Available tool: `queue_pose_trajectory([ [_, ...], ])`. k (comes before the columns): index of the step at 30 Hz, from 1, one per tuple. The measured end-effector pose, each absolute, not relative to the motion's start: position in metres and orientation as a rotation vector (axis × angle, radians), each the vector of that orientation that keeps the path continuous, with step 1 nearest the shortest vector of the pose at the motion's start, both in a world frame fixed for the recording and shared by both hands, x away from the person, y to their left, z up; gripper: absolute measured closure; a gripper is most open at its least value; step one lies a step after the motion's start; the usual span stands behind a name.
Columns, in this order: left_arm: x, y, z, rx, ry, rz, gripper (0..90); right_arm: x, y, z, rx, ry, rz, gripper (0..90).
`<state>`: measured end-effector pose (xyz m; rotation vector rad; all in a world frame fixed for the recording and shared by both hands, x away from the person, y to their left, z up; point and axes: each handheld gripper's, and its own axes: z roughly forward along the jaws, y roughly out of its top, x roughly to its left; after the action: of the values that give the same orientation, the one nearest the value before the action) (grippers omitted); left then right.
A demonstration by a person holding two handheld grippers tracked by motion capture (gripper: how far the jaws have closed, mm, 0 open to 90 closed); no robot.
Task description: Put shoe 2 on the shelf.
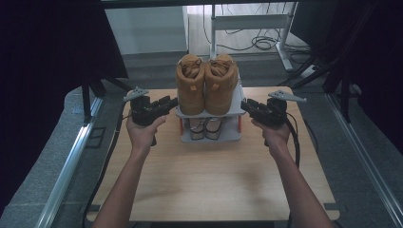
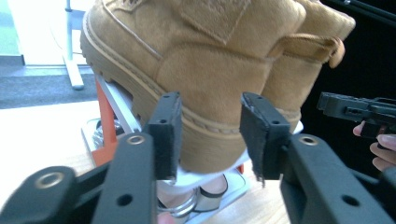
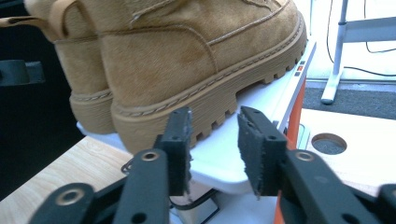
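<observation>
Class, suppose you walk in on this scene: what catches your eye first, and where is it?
A pair of tan boots stands on the top shelf of a small rack at the table's far edge. On either side a hand-held tool, left and right, points at it, jaws open.

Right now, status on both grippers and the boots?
Left gripper and right gripper open, flanking the rack, nothing between the jaws. Tan boots side by side on the top shelf, ungripped. Silver-heeled shoes underneath. Nothing in the way.
</observation>
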<state>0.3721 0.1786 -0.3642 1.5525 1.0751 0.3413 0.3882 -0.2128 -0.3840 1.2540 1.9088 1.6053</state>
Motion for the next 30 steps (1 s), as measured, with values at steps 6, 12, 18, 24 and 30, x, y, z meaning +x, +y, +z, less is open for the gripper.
queue_pose_trajectory([
  [6,0.357,0.18,-0.38,1.553,1.052,0.336,49.3,0.373,-0.22,-0.393,1.261,1.889,1.624,54.6],
  [12,0.342,0.184,-0.403,1.578,1.051,0.333,45.9,0.354,-0.227,-0.409,1.266,1.872,1.671,52.5],
  [18,0.323,0.191,-0.428,1.604,1.057,0.297,43.3,0.333,-0.228,-0.432,1.261,1.894,1.666,50.6],
  [24,0.304,0.198,-0.455,1.625,1.09,0.287,41.8,0.313,-0.228,-0.46,1.274,1.915,1.652,48.8],
  [30,0.288,0.203,-0.478,1.613,1.133,0.27,41.2,0.297,-0.231,-0.484,1.303,1.941,1.631,47.8],
])
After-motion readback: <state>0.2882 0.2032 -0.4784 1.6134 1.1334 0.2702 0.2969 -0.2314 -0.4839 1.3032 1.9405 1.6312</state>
